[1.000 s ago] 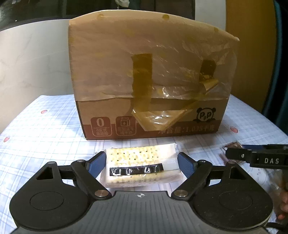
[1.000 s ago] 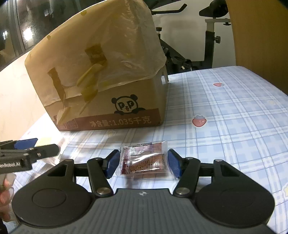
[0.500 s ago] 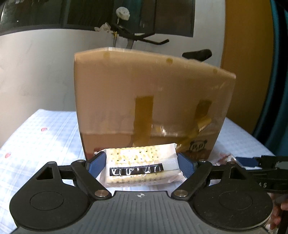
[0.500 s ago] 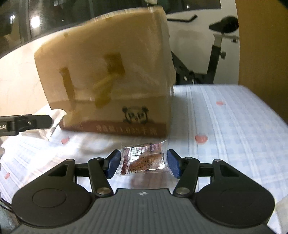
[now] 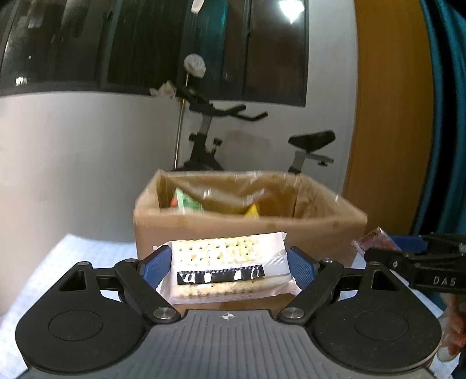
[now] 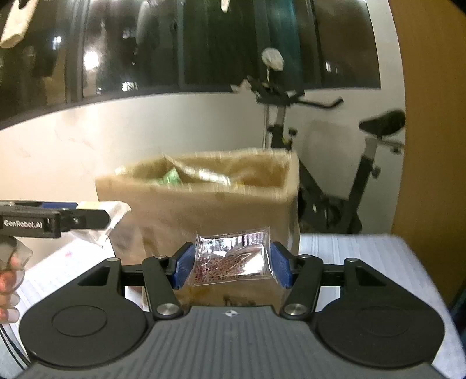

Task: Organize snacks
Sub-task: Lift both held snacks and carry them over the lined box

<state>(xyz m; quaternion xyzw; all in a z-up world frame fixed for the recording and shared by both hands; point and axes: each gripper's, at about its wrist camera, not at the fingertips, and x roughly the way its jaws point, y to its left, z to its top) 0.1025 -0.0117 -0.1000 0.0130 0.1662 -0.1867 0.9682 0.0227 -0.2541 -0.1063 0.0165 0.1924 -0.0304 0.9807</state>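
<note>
Tongs both loaded: left tongs [image 5: 228, 266] clamp the pale cracker pack [image 5: 230, 266], right tongs [image 6: 231, 263] clamp the clear brown-snack pouch [image 6: 233, 256]. Clear the open lined cardboard box [image 5: 247, 227] rim first, release over its inside.

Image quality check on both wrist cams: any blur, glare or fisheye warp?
Left wrist view: cracker pack in the left tongs is sharp, cardboard box slightly soft, ceiling light glares off the dark window, edges bowed. Right wrist view: box smeared by motion blur, brown snack packet in the right tongs crisp, window reflections, wall line curved.
</note>
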